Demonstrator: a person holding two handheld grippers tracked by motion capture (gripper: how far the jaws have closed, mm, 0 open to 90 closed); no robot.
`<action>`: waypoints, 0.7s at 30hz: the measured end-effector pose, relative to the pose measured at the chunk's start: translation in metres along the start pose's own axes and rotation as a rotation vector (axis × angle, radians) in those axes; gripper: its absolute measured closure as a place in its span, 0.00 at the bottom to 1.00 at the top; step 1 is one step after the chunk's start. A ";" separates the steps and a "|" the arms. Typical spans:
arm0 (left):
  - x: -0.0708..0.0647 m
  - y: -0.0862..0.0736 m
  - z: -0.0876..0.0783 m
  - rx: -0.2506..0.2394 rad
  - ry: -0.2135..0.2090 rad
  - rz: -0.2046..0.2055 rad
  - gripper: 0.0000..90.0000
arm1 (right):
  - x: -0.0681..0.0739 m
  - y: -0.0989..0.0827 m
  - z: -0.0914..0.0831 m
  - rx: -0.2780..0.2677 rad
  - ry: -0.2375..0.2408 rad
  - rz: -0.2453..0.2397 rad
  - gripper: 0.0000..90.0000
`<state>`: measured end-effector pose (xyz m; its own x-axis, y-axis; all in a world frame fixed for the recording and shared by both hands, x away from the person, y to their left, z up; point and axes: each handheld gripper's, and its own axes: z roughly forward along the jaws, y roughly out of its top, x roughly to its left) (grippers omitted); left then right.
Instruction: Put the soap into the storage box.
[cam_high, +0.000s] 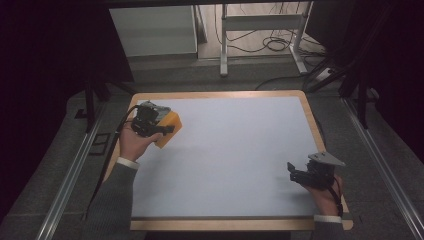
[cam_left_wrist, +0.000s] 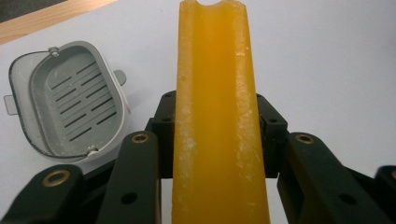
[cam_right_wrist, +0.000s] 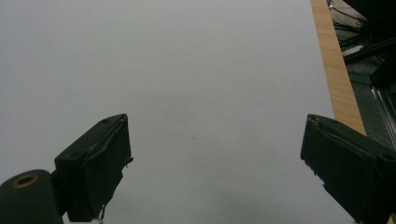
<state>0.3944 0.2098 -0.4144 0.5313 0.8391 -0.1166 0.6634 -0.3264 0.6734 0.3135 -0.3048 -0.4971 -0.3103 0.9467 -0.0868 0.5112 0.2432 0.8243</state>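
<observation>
A long orange-yellow block (cam_high: 169, 129) sits at the table's far left, clamped in my left gripper (cam_high: 161, 131). In the left gripper view the block (cam_left_wrist: 217, 116) runs straight up between the black fingers (cam_left_wrist: 140, 177), grooved along its length and dusted with white specks. Beside it, to the left, a grey oval slotted dish (cam_left_wrist: 70, 107) with a thin wire bail lies flat on the white surface. My right gripper (cam_high: 292, 171) hovers near the table's front right, open. In the right gripper view its jaws stand wide apart with bare white table between them (cam_right_wrist: 215, 163).
The white mat (cam_high: 230, 150) covers a wooden-edged table (cam_high: 220, 94). The table's right wooden edge (cam_right_wrist: 336, 70) runs close to my right gripper. Beyond the far edge stand a metal frame's legs (cam_high: 223, 50) and loose cables (cam_high: 275, 42) on the floor.
</observation>
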 end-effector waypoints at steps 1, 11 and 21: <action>0.001 0.000 0.000 0.003 -0.001 -0.003 0.68 | 0.000 0.000 0.000 0.000 0.000 0.000 0.10; 0.012 0.004 0.003 0.000 0.002 -0.025 0.68 | -0.001 0.000 0.000 0.000 -0.002 0.001 0.10; 0.025 0.009 0.002 -0.009 0.029 -0.067 0.68 | -0.001 -0.001 0.001 0.001 -0.006 0.000 0.10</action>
<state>0.4143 0.2270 -0.4129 0.4699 0.8714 -0.1408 0.6923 -0.2649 0.6712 0.3141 -0.3055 -0.4980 -0.3059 0.9478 -0.0903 0.5118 0.2437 0.8238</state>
